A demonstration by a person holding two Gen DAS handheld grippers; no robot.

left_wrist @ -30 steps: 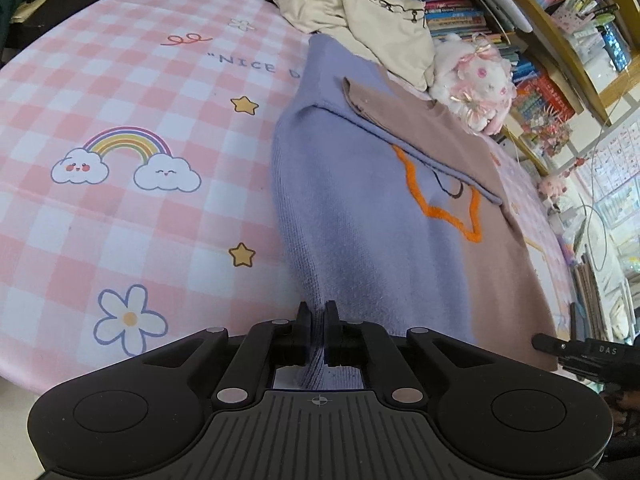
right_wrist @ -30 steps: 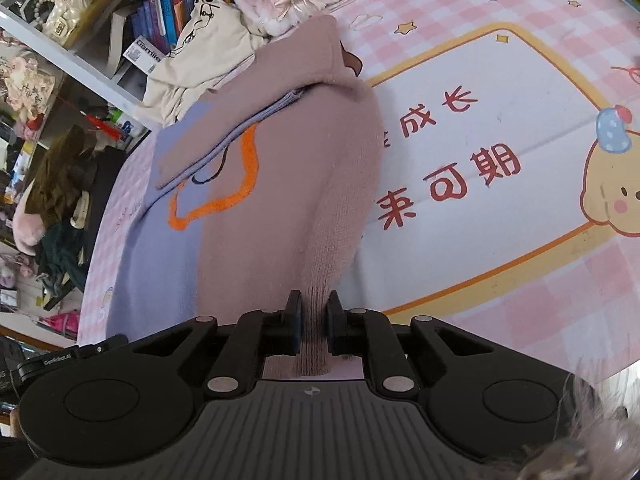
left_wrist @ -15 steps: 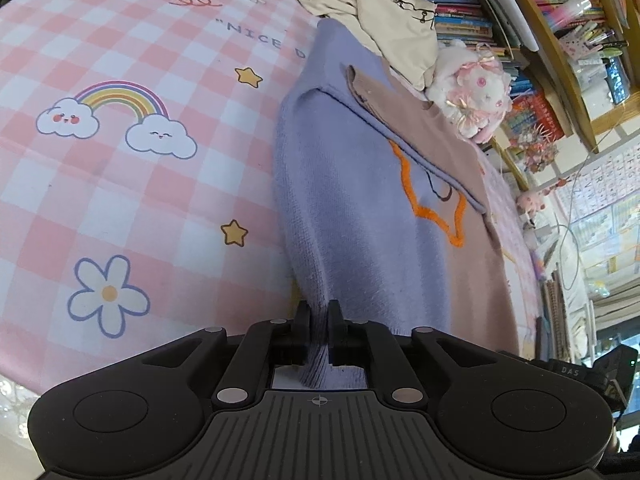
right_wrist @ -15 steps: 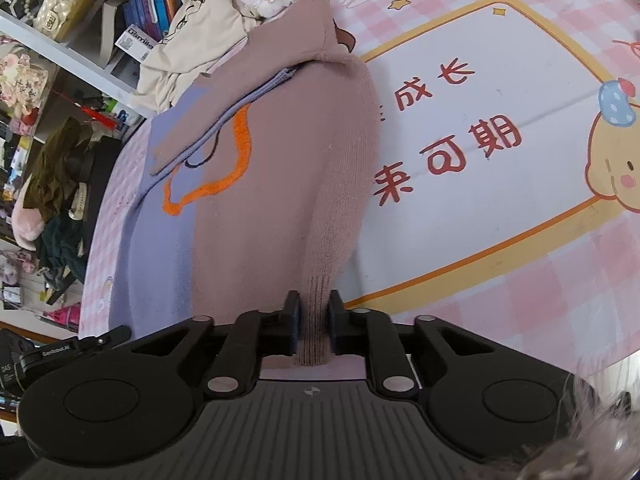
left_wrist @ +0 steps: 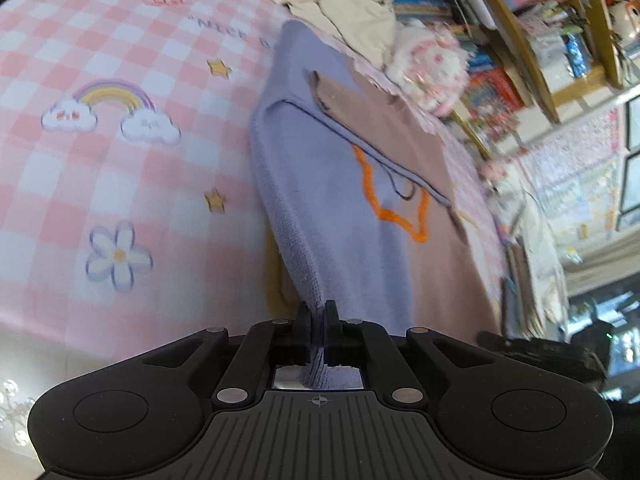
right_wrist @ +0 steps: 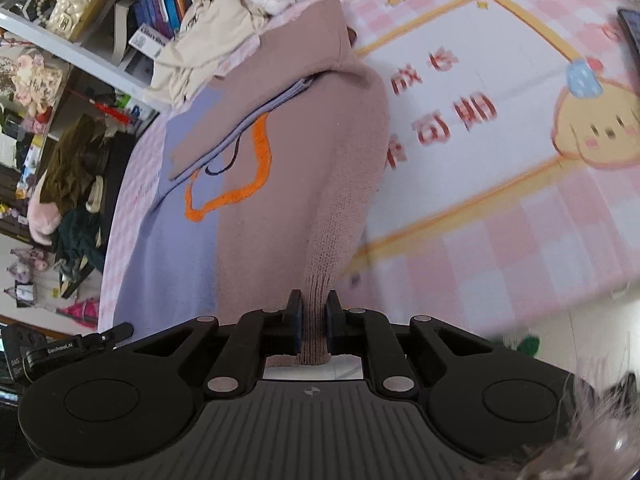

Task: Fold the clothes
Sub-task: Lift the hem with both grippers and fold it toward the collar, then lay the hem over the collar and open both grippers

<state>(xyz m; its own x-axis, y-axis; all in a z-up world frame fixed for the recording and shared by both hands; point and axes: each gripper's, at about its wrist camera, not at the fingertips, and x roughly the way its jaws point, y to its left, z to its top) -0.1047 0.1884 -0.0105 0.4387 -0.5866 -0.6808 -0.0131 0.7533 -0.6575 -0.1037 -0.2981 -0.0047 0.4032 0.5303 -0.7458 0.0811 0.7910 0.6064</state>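
A knitted sweater, half lavender point(left_wrist: 332, 208) and half dusty pink point(right_wrist: 304, 168) with an orange star outline, lies on the pink checked bed cover. Its sleeves are folded across the chest. My left gripper point(left_wrist: 318, 314) is shut on the lavender hem corner, which is raised off the bed. My right gripper point(right_wrist: 314, 312) is shut on the pink hem corner, also lifted, with the knit hanging down between the pads. The other gripper's tip shows at the lower right of the left wrist view and the lower left of the right wrist view.
A cream garment point(left_wrist: 344, 4) lies crumpled beyond the sweater's collar, beside a pink plush toy point(left_wrist: 432, 68). Bookshelves point(left_wrist: 520, 32) run along the far side of the bed. The checked cover point(left_wrist: 100, 160) spreads to the left; a printed panel point(right_wrist: 480, 120) lies to the right.
Both grippers have lifted the hem corners higher and drawn them back toward the near edge, so the lower part of the sweater rises off the cover. Both stay shut.
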